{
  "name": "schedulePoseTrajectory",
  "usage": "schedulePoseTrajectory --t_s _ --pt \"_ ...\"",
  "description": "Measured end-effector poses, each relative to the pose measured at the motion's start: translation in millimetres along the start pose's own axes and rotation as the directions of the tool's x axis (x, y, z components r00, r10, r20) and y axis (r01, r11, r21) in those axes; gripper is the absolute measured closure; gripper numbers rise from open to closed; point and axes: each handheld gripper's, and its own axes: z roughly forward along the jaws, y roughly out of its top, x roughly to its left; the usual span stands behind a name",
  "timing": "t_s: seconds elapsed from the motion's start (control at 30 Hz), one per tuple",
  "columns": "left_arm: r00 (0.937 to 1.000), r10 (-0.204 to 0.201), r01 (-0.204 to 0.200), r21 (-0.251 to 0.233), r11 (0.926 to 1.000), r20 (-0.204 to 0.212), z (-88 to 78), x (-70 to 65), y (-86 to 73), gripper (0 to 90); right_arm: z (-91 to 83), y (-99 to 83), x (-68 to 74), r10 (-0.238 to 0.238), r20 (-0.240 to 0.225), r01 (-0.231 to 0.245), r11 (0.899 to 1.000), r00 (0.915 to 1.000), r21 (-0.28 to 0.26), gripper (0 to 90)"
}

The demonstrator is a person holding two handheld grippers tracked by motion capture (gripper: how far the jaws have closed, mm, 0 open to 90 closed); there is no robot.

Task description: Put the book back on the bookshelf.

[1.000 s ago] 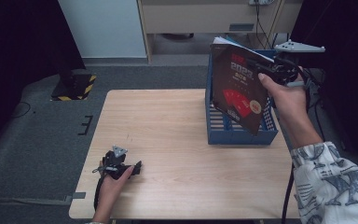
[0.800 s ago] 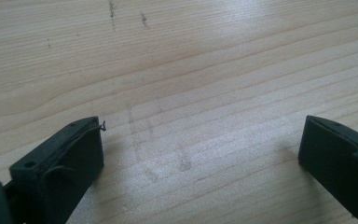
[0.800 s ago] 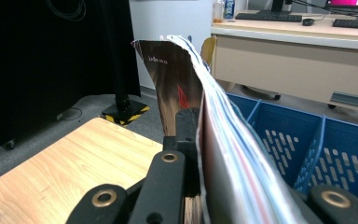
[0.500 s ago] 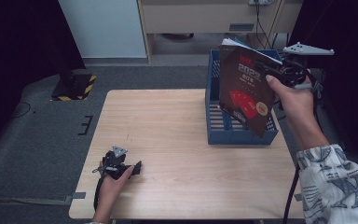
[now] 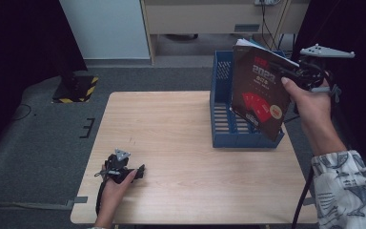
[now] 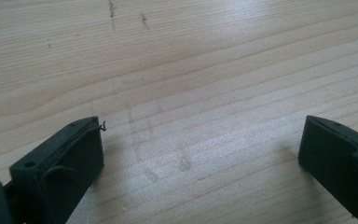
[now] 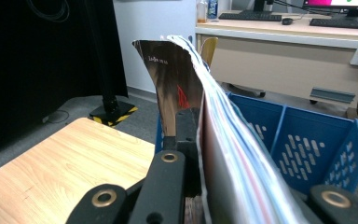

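A dark book [image 5: 259, 95] with a red and black cover hangs tilted over the blue slotted file rack [image 5: 221, 119] at the table's right rear. My right gripper [image 5: 291, 76] is shut on the book's upper right edge. In the right gripper view the book [image 7: 223, 140] runs edge-on between the jaws, its pages fanning at the top, with the rack [image 7: 307, 140] behind it. The book's lower corner overlaps the rack's front right. My left gripper [image 5: 140, 171] lies on the wooden table [image 5: 171, 124] near the front left, open; its jaws [image 6: 203, 140] stand wide apart over bare wood.
A stand's base with black and yellow stripes [image 5: 76, 88] sits on the grey floor beyond the table's left rear. A beige desk [image 7: 284, 32] with keyboards stands behind the rack. A cable [image 5: 302, 200] trails down from my right hand.
My right hand has carried the book a little to the right over the rack. The left gripper has stayed put.
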Motion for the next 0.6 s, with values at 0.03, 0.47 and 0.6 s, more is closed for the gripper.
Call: schedulePoseTrajectory --t_s 0.03,0.47,0.6 --pt "1.0000 0.000 0.000 0.000 1.0000 0.000 0.0 0.0 0.0 0.0 -0.9 0.0 -1.2 -0.001 0.004 0.001 1.000 1.0000 0.002 86.9" --pt "1.0000 0.000 0.000 0.000 1.0000 0.000 0.0 -0.1 0.0 0.0 -12.8 -0.9 -14.7 0.014 0.036 -0.014 1.000 0.9993 -0.004 86.9" --pt "1.0000 0.000 0.000 0.000 1.0000 0.000 0.0 -0.1 0.0 0.0 -15.8 -1.3 -18.1 0.016 0.049 -0.016 1.000 0.9987 -0.009 86.9"
